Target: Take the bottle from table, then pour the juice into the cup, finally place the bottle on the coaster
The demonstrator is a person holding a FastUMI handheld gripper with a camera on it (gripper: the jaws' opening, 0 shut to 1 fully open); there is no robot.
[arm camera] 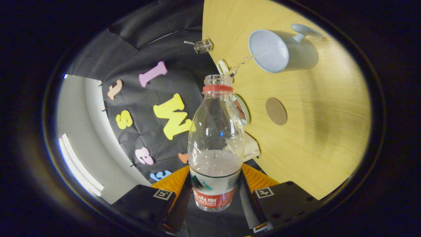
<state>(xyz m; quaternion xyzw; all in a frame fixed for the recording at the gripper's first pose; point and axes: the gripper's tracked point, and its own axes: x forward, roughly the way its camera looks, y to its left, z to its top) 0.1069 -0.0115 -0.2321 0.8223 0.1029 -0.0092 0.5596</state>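
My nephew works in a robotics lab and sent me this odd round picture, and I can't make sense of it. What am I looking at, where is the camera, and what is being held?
The camera rides on a hand-held gripper and looks forward along its two fingers. It is tipped over, so the wooden table looks like a wall. The fingers clamp a clear bottle with no cap, partly full. A thin stream runs from the bottle's mouth into a pale blue cup on the table. A round brown coaster lies between the cup and the fingers. A small wire object sits at the table's edge; I cannot tell what it is.
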